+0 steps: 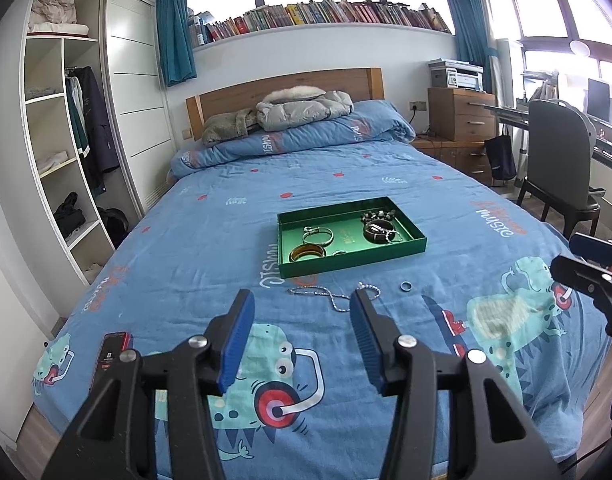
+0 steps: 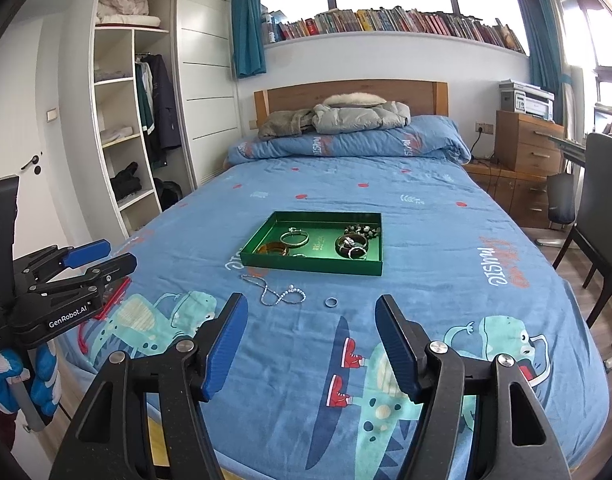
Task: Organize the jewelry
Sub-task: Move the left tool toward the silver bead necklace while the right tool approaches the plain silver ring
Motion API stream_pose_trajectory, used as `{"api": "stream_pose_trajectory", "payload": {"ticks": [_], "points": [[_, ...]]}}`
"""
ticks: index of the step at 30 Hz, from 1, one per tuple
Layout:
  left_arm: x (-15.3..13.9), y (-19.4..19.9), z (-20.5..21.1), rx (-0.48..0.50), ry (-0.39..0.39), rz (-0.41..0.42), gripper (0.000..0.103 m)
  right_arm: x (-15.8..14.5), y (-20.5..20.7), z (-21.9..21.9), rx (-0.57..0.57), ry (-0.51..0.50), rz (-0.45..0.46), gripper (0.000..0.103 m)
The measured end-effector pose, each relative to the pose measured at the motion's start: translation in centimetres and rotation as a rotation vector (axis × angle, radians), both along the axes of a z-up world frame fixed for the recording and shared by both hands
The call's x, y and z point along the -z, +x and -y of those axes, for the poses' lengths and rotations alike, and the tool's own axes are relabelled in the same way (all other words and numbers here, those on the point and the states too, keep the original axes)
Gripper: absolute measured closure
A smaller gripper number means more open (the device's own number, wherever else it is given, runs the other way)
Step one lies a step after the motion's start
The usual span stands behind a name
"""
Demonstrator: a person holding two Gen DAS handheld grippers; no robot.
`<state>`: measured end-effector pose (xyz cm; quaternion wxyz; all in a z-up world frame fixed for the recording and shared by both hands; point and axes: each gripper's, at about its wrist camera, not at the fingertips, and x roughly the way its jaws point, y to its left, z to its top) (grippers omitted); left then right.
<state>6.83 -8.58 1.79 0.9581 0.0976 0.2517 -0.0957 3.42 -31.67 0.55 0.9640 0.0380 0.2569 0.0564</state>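
Note:
A green tray lies on the blue bed and holds several bracelets and bangles: a silver bangle, an amber bangle, a dark bangle and a beaded one. In front of the tray lie a silver chain necklace and a small ring. My left gripper is open and empty, hovering just before the chain; it also shows in the right wrist view. My right gripper is open and empty, behind the ring.
A phone with a red case lies at the bed's near left corner. A folded quilt and jackets lie by the headboard. An open wardrobe stands left. Drawers, a desk and a chair stand right.

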Motion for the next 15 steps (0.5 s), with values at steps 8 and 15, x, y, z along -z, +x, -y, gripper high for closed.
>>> {"api": "stream_pose_trajectory", "payload": {"ticks": [8,15], "points": [[2.2,1.9,0.4,0.014,0.015,-0.04,0.055,2.0,2.0,0.3,-0.004,0.014,-0.043,0.038],[5.2,4.5,0.6,0.007,0.03,-0.135,0.055,4.4,4.4,0.5,-0.006,0.03,-0.096,0.038]]}}
